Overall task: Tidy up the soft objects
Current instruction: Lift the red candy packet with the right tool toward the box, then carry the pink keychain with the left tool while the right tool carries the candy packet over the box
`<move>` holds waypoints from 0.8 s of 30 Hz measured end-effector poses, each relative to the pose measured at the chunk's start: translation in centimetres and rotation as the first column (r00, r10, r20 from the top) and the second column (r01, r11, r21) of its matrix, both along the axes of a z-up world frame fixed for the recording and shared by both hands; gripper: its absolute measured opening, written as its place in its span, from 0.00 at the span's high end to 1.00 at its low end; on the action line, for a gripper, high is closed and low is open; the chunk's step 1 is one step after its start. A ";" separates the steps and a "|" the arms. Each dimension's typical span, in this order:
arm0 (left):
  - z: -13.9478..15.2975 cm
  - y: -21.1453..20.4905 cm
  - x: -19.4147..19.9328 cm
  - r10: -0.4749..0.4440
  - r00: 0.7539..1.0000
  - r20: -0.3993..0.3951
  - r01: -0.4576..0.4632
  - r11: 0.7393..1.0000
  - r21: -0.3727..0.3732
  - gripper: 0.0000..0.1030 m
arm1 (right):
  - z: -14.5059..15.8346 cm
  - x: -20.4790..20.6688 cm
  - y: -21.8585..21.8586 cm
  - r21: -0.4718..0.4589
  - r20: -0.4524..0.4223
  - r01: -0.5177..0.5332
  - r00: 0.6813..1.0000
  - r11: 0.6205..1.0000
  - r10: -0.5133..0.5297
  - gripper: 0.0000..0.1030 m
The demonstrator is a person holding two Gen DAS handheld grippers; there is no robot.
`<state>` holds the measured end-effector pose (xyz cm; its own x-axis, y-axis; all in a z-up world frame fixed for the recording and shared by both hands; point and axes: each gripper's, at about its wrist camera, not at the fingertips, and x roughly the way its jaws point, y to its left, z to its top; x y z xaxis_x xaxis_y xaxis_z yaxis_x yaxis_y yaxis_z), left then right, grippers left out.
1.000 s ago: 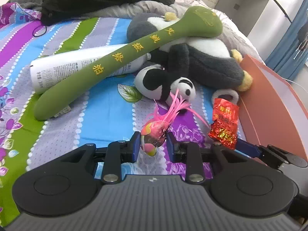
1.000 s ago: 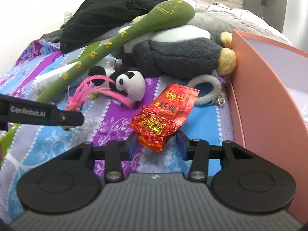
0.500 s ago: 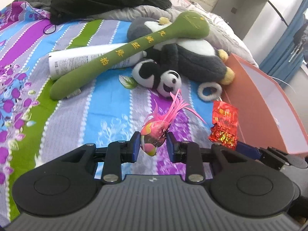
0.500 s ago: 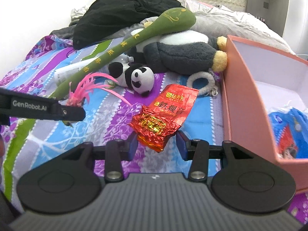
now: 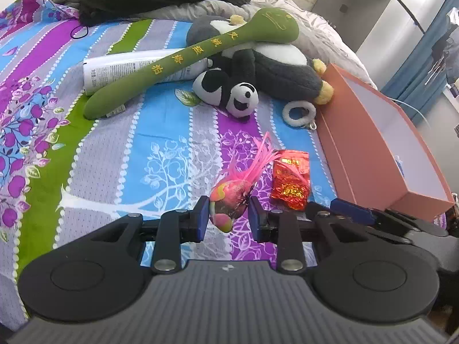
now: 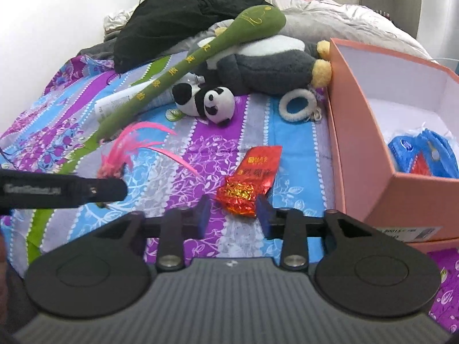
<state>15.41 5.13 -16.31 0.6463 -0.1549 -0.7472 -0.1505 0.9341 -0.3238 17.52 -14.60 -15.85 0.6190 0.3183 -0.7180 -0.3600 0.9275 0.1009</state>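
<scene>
My left gripper is shut on a small pink feathered toy bird and holds it above the bedspread; the bird's pink feathers show in the right wrist view. My right gripper is open around the near end of a red foil tea packet, which lies on the bed; the packet also shows in the left wrist view. A small panda plush, a large grey plush and a long green plush stick lie further back.
An open pink box stands at the right with blue packets inside. A white fluffy ring lies by the box. A white bottle lies under the green stick. Black clothing is heaped at the back.
Both grippers have pulled back and up from the plush pile. The right jaws have widened and the red packet now rests on the bed. The left still holds the bird.
</scene>
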 end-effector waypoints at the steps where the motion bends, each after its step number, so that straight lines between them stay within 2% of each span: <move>1: -0.1 0.0 -0.1 0.001 1.000 -0.002 -0.001 1.000 -0.003 0.67 | -0.4 0.0 0.0 0.003 0.001 0.000 1.000 1.000 0.000 0.39; 3: -0.1 0.0 -0.3 0.002 1.000 -0.005 -0.002 1.000 -0.005 0.67 | -1.6 0.2 0.1 0.001 -0.015 0.012 1.000 1.000 -0.012 0.32; 6: 0.2 0.1 -0.5 -0.001 1.000 0.005 0.001 1.000 -0.002 0.67 | -2.3 0.4 0.2 0.018 -0.029 0.024 0.999 1.000 -0.024 0.32; 11: 0.2 0.6 -0.5 0.021 1.000 -0.001 -0.021 1.000 -0.005 0.67 | -2.9 1.6 0.7 -0.003 0.014 0.055 0.998 0.998 -0.055 0.32; 15: 0.2 0.8 -0.4 0.030 1.000 0.002 -0.030 1.000 -0.003 0.67 | -4.2 3.3 1.4 0.000 -0.005 0.062 0.998 0.998 -0.062 0.32; 19: 0.4 0.9 -0.4 0.033 0.999 0.002 -0.033 0.999 0.004 0.67 | -5.1 4.2 2.3 -0.038 0.008 0.073 0.997 0.997 -0.073 0.31; 21: 0.5 0.8 -0.4 0.033 0.999 0.002 -0.033 0.999 0.007 0.67 | -5.0 4.3 2.4 -0.052 0.020 0.081 0.997 0.995 -0.081 0.37; 24: 0.6 0.9 -0.3 0.035 0.999 0.000 -0.035 0.999 0.011 0.67 | -4.6 4.1 2.0 -0.053 0.022 0.083 0.996 0.995 -0.081 0.57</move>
